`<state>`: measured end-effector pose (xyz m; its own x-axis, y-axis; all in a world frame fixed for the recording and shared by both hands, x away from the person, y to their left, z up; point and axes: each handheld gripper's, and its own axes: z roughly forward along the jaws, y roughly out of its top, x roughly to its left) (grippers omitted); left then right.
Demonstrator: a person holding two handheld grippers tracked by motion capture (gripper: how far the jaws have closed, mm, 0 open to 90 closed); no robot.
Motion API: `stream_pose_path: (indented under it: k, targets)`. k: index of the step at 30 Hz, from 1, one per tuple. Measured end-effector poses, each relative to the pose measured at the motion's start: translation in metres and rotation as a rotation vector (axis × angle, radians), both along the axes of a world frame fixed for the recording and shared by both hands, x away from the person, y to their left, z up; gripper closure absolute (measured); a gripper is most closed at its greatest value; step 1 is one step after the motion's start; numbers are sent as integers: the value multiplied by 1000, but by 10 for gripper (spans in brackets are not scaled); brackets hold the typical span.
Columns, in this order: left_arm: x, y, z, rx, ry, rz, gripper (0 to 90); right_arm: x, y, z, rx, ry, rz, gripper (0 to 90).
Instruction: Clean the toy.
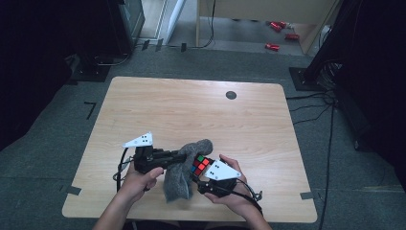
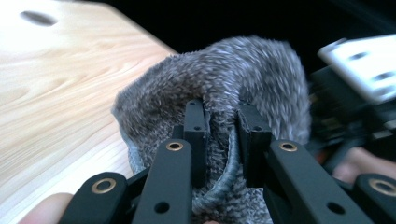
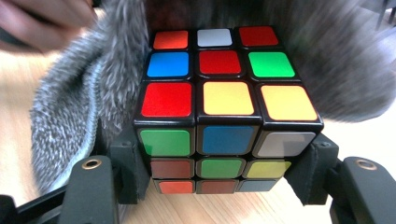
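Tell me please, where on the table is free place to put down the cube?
The table is bare across its far half, from the dark round hole to both far corners, and along its right side. It is crowded only near the front edge, where the left gripper, the grey cloth, the cube and the right gripper meet.

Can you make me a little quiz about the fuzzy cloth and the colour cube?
1. True or false: the left gripper pinches the grey fuzzy cloth.
2. What does the right gripper hold? A) a ball B) the colour cube C) a spoon
3. Fill in: on the cube's top face, the middle sticker is ____.

Key: 1 true; 2 B; 3 red.
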<state>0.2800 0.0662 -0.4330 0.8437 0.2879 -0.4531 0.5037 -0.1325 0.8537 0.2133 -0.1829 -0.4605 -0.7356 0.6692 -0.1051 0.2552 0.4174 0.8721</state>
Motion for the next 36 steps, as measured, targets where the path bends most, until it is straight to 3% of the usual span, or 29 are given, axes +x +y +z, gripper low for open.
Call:
stream_pose_path:
  k: [2, 10, 13, 17, 21, 25, 30, 36]
  targets:
    - [-4, -6, 3, 45, -34, -11, 779, 0, 2, -2, -9, 8, -3, 344]
    - [-13, -21, 2, 80, -58, -51, 764, 0, 9, -6, -46, 15, -19, 344]
    - [-13, -21, 3, 104, -79, -15, 766, 0, 10, -6, -48, 16, -25, 345]
    - [-6, -13, 1, 118, -59, 37, 778, -2, 11, -5, -53, 8, -20, 345]
    - [-3, -7, 0, 121, -51, 58, 779, -2, 10, -3, -49, 3, -21, 345]
    - [-8, -12, 2, 116, -69, 25, 782, -1, 8, -3, -40, 4, -27, 345]
    - [-15, -26, 1, 150, -107, 1, 777, 1, 10, -7, -49, 13, -30, 344]
    - [-3, -8, -2, 141, -58, 81, 785, 0, 9, -5, -46, 11, -30, 345]
